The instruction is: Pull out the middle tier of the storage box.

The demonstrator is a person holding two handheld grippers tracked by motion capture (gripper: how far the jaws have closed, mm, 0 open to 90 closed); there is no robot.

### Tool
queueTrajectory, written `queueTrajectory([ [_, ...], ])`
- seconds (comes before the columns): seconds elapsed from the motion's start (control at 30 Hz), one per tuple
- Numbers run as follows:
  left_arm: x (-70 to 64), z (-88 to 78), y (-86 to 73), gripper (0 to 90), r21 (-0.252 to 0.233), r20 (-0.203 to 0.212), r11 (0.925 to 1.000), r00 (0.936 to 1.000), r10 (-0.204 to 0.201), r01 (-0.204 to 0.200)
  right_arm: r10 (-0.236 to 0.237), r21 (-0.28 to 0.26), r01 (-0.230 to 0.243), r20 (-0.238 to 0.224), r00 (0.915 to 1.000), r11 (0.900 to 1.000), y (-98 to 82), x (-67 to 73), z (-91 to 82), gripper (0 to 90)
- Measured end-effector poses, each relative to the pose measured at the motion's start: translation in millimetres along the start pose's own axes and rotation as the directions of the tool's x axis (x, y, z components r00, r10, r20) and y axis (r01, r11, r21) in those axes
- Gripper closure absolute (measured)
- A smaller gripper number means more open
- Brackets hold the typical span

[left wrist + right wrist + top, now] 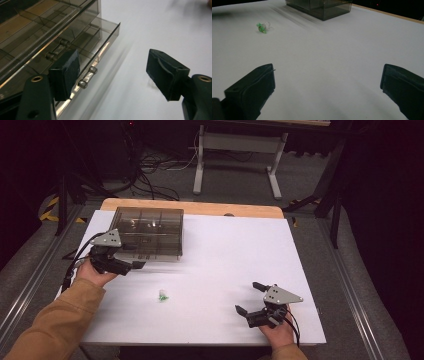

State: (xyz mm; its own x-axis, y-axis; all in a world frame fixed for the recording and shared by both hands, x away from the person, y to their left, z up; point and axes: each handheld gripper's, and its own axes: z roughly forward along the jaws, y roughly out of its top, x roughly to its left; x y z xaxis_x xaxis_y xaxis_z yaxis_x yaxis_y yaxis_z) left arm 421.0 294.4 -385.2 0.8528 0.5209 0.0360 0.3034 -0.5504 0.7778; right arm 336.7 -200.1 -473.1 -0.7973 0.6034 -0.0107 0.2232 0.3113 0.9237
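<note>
A smoky transparent drawer box (147,232) stands at the table's far left. In the left gripper view its lowest drawer (100,47) juts out a little, with a small metal bar handle (86,76) on its front. My left gripper (132,265) is at the box's front left corner. It is open (112,67), one pad just in front of the handle, the other over bare table, nothing pressed between them. A small green and clear object (163,296) lies on the table in front of the box. My right gripper (247,296) rests open near the front right, pointing toward that object (262,27).
The white table top (225,270) has a wooden strip (200,207) along its far edge. Beyond it on the floor stand a white desk frame (200,165) and tangled cables (150,175). Metal rails run along both sides of the table.
</note>
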Motion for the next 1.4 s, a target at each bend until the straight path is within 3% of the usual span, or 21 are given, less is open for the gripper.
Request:
queueTrajectory([
  [0.23,3.2,10.9,5.0,34.1,0.066,-0.05,0.9971,0.9979,0.041,-0.038,0.0,0.0,0.0,-0.002,1.0,1.0,0.0,0.0,0.1,0.1],
  [0.43,5.3,20.1,8.5,37.3,0.13,-0.042,0.9904,0.9977,0.053,-0.047,0.0,0.0,0.0,-0.004,1.0,1.0,0.0,0.0,0.0,0.1],
  [0.53,8.4,24.9,9.9,37.7,0.176,-0.032,0.9831,0.998,0.055,-0.049,0.0,0.0,0.0,-0.005,1.0,1.0,0.0,0.1,0.0,0.1],
  [0.63,10.0,27.7,10.8,37.7,0.193,-0.032,0.9798,0.9977,0.059,-0.052,0.0,-0.001,0.0,-0.006,1.0,1.0,0.0,0.1,0.0,0.1],
  [0.77,10.1,32.6,13.1,38.2,0.234,-0.056,0.9683,0.9931,0.103,-0.087,-0.002,0.0,0.002,-0.006,1.0,1.0,0.0,0.1,0.2,0.1],
  [0.87,10.3,36.9,14.0,38.8,0.241,-0.044,0.9657,0.9929,0.111,-0.097,-0.002,0.0,0.002,-0.007,1.0,1.0,-0.1,0.1,0.2,0.1],
  [1.2,8.5,49.9,17.3,43.4,0.301,-0.039,0.9432,0.9865,0.159,-0.14,-0.003,-0.001,0.003,-0.009,1.0,1.0,-0.1,0.0,0.2,0.1],
  [1.4,8.8,55.6,16.6,45.2,0.316,-0.045,0.9368,0.9837,0.174,-0.151,0.0,-0.001,0.0,-0.011,0.9999,1.0,-0.1,0.1,0.1,0.1],
])
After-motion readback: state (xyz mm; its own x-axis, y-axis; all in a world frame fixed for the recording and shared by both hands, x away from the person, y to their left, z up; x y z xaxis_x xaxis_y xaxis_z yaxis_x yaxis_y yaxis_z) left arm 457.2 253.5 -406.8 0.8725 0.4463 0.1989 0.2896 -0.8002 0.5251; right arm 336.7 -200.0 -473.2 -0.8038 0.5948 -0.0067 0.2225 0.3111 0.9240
